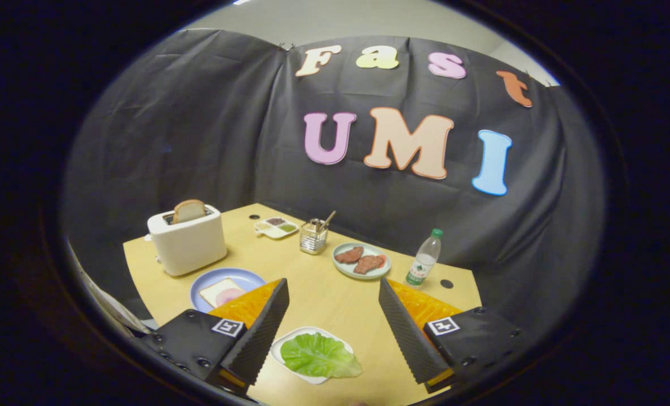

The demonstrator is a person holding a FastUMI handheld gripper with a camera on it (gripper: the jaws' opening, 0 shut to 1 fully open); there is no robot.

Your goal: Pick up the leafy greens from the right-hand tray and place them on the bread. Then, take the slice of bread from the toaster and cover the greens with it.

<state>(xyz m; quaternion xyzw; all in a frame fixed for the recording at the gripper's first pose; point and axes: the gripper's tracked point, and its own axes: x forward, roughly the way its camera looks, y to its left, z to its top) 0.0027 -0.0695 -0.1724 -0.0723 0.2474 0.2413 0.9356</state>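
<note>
- The gripper (333,287) hangs above the near part of the wooden table (324,293), its two fingers spread wide apart and holding nothing
- The leafy greens (319,355) lie on a small white tray (281,344) between the fingers and below them, close to the table's near edge
- By the left finger sits a blue plate (245,277) with a slice of bread (216,290) on it, a pink round of something on top of the bread
- Beyond the blue plate stands a white toaster (187,242), a second bread slice (188,210) poking up out of its slot
- Further back there is a divided white dish (276,227) and, just beside it, a wire holder (313,237) with utensils in it
- A pale green plate (362,260) with two pieces of meat lies beyond the right finger, and a plastic bottle (424,258) with a green cap stands near it, apart from the plate
</note>
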